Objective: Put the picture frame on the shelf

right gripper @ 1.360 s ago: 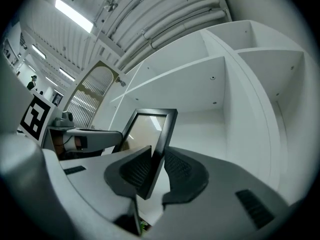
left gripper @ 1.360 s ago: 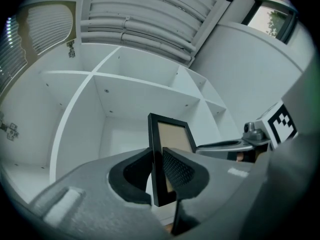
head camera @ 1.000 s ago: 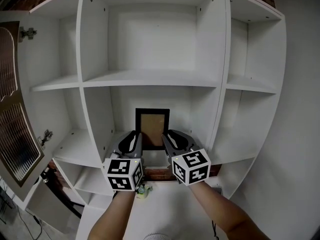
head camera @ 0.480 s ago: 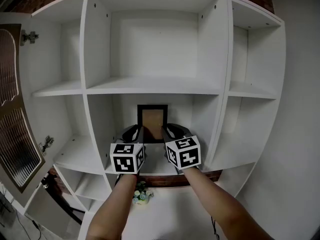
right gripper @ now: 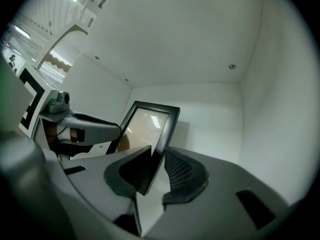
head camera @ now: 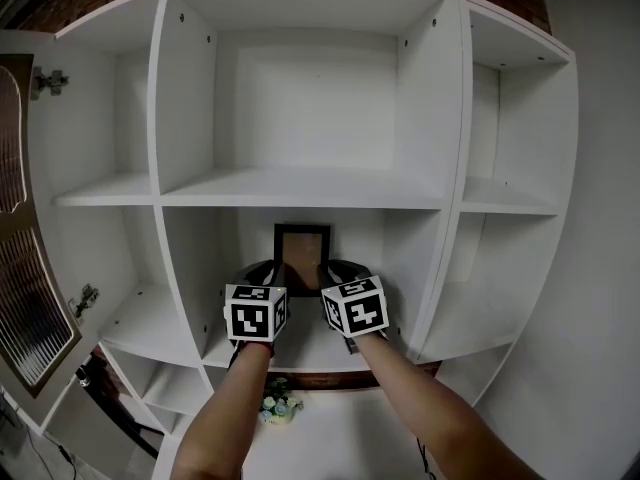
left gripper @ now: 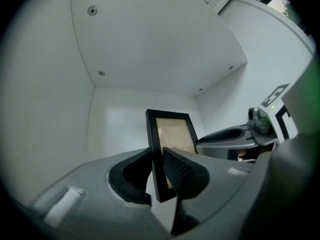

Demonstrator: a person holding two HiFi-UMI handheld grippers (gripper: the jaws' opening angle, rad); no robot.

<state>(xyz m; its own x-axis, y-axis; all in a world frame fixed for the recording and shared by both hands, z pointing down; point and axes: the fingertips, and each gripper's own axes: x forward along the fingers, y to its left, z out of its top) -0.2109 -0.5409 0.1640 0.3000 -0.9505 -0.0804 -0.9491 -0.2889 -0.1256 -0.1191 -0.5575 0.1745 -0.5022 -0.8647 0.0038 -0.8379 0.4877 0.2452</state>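
Observation:
A black picture frame (head camera: pixel 302 251) with a tan inside stands upright inside the middle lower compartment of the white shelf unit (head camera: pixel 300 186). My left gripper (head camera: pixel 268 271) is shut on its left edge and my right gripper (head camera: pixel 336 268) on its right edge, both pointing level into the compartment. In the left gripper view the frame (left gripper: pixel 172 131) has its edge pinched between the left gripper's (left gripper: pixel 159 159) pads. The right gripper view shows the frame (right gripper: pixel 149 126) clamped the same way by the right gripper (right gripper: pixel 157 160). Whether the frame's bottom rests on the shelf board is hidden.
The compartment's board (head camera: pixel 310 340) lies under the grippers, with side walls close on both sides. An open cabinet door (head camera: pixel 25 298) with ribbed glass hangs at the left. A small pot of flowers (head camera: pixel 272 405) sits below, between my forearms.
Both grippers have carried the frame forward, deeper into the middle compartment. The grip on both edges is the same.

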